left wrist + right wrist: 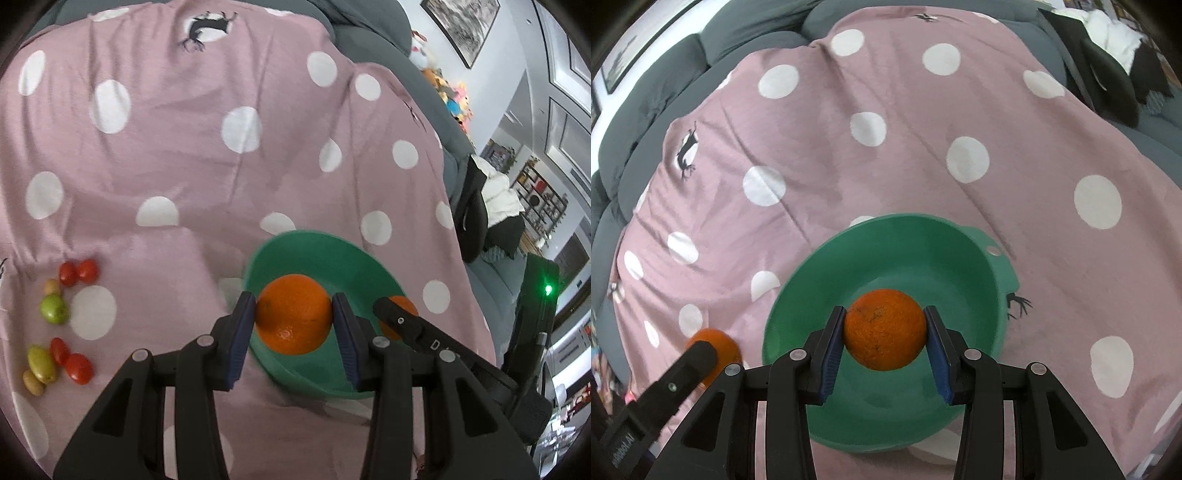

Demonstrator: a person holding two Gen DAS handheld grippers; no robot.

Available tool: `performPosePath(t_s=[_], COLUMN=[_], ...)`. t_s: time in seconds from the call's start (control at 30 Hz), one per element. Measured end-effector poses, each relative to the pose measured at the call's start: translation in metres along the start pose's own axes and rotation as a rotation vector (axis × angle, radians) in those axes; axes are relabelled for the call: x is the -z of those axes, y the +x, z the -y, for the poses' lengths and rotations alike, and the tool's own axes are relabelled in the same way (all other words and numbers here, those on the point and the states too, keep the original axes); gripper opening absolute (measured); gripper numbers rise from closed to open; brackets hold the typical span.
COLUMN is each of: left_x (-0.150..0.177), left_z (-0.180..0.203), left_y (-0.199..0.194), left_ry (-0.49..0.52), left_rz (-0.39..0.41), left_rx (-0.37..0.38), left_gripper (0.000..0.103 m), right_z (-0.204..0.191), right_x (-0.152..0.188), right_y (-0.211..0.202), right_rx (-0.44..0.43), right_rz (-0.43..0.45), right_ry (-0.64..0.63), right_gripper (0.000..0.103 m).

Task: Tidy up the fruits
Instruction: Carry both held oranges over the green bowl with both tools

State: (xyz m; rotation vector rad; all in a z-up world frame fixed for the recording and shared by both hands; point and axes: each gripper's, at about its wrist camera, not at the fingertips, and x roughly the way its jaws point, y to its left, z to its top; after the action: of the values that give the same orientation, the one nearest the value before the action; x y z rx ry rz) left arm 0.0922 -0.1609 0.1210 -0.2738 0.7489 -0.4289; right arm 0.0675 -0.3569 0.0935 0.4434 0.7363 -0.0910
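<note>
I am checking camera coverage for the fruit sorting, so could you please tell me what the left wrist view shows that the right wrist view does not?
Only the left wrist view shows the small red tomatoes and green fruits lying on the cloth to the left, plus room shelves at the far right. Only the right wrist view shows the bowl's tab with a hole. Both show the pink dotted cloth, the green bowl, and the left gripper and right gripper, each shut on an orange over the bowl.
</note>
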Motion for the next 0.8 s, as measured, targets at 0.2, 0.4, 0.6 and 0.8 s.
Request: performPosePath(t_s=[0.2,0.4,0.6,0.8], left_x=[0.004,0.005,0.008,0.011], left_z=[0.008,0.013,0.017,0.021], left_y=[0.017,0.03,0.04,0.045], left_ry=[0.022,0.03,0.044,0.053], left_rz=[-0.03,-0.05,-0.067,-0.075], left_rx=[0.026,0.023,0.019,0.029], left_gripper=[0.042,0.042,0.042,0.042], right_z=[0.011,0.018,0.018,0.018], right_x=[-0.002,-0.002,-0.002,-0.002], right_y=[0.005,0.007,0.008,0.008], right_rx=[0.023,0.028,0.027,0.029], right_rz=[-0.01,-0.02,-0.021,-0.026], right_ry=[0.02,0.044,0.051,0.05], right_gripper=[0.044,0.044,0.044,0.044])
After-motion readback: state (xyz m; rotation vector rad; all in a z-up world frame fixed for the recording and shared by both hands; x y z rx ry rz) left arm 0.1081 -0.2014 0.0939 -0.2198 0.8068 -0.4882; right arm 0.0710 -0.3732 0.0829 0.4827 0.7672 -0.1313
